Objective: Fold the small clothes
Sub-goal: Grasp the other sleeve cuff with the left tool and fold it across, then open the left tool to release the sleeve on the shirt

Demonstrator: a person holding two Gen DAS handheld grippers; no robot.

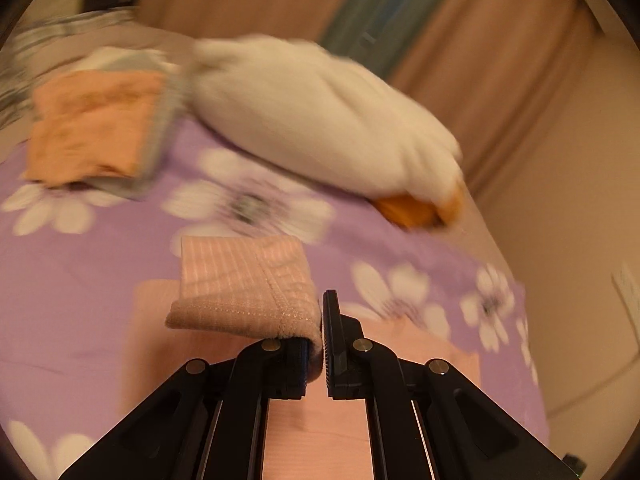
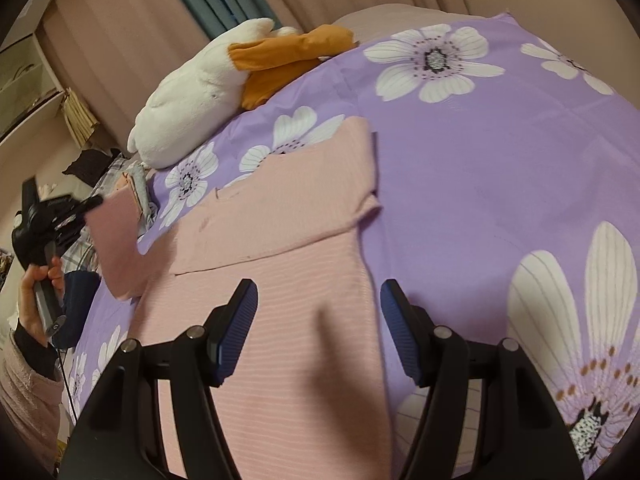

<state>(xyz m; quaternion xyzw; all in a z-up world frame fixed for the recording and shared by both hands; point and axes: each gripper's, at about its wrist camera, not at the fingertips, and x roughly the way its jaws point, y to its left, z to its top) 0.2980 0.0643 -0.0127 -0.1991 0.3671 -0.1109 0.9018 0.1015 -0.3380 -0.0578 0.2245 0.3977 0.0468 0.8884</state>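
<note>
Pink top (image 2: 280, 248) flat on floral sheet (image 2: 480, 200), long axis running away from right gripper (image 2: 318, 332), jaws wide above it; left gripper (image 1: 316, 344) pinches raised sleeve (image 1: 244, 284).

white plush toy (image 1: 320, 116) and folded clothes pile (image 1: 96, 128) motion-blurred, pink garment (image 2: 280, 280) cut off below

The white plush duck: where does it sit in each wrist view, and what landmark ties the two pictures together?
Left wrist view: white plush duck, blurred, upper centre, orange beak toward the right.
Right wrist view: the duck lies upper left, beak pointing right.
Shared landmark: the purple floral bedsheet on which it lies.
</note>
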